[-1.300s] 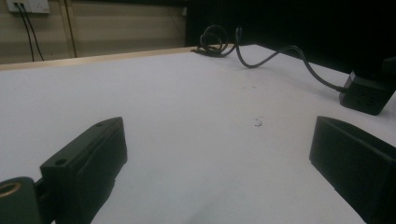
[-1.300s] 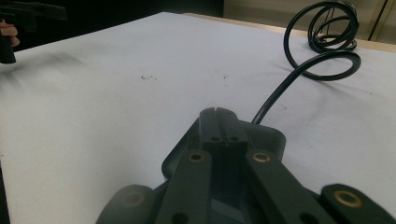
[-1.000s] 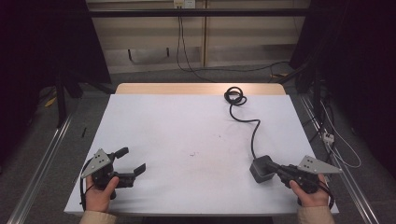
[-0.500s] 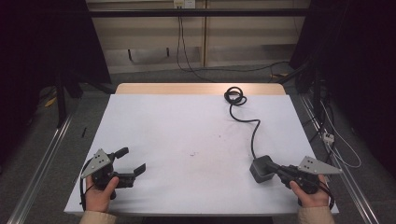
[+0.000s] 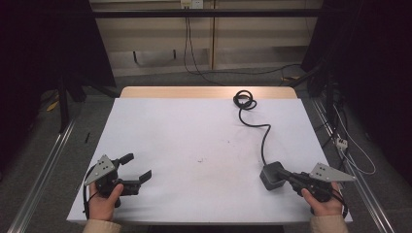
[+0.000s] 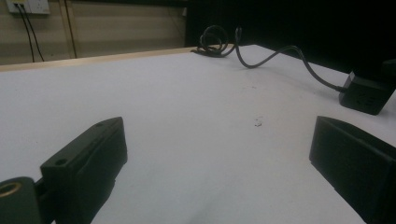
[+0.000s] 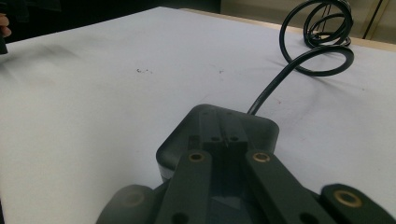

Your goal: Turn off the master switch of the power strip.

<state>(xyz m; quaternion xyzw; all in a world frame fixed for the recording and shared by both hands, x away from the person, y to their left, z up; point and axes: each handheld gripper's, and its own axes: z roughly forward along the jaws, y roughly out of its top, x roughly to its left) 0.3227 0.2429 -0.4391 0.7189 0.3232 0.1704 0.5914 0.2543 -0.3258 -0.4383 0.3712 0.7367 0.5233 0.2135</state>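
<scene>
Nothing moved since before, right gripper (image 5: 287,175) jaws together against power adapter (image 5: 271,175), cable (image 5: 265,141) running away up-table, left gripper (image 5: 138,168) open.

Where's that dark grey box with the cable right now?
In the high view the dark grey box sits near the table's front right corner, right at the tips of the right gripper, with its black cable trailing toward the far edge.
</scene>
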